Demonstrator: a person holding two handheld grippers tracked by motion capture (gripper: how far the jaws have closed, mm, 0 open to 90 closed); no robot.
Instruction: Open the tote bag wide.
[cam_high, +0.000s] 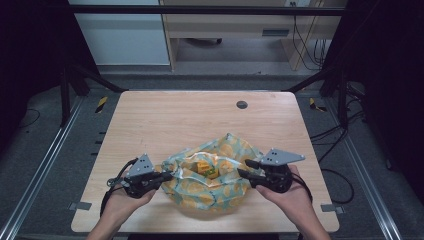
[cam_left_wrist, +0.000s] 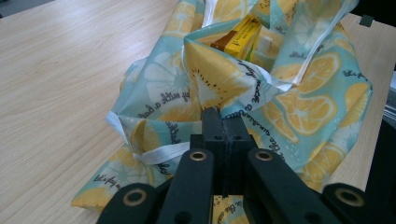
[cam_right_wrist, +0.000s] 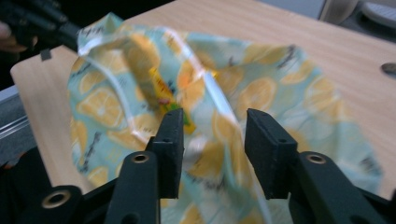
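Over on the left side of the bag (cam_high: 212, 182), the left hand-held gripper (cam_high: 167, 175) has its jaws pressed together on a fold of the fabric at the bag's left rim. In the left gripper view the left hand-held gripper (cam_left_wrist: 223, 122) shows it plainly: both black jaws squeezed tight with the citrus-print cloth (cam_left_wrist: 219, 88) caught between them. The person's left hand (cam_high: 120, 200) comes in from the near edge of the counter (cam_high: 165, 115), just left of the bag.

The bag itself, pale blue with orange and lemon slices and white trim, lies crumpled on the near middle of the counter, its mouth gaping upward. Inside that opening sits a yellow box (cam_high: 203, 166); the left gripper view catches it too, a yellow and orange carton (cam_left_wrist: 238, 35) poking out beyond the pinched fold.

On the bag's right side, the right hand-held gripper (cam_high: 243, 168) is spread, its jaws reaching toward the right rim. In the right gripper view the right hand-held gripper (cam_right_wrist: 214, 135) stands wide apart with the bag's white-trimmed edge (cam_right_wrist: 212, 88) running between the jaws, nothing clamped. The right hand (cam_high: 290, 195) is just right of the bag. Beyond the bag, a small dark round grommet (cam_high: 242, 104) sits near the counter's far edge.
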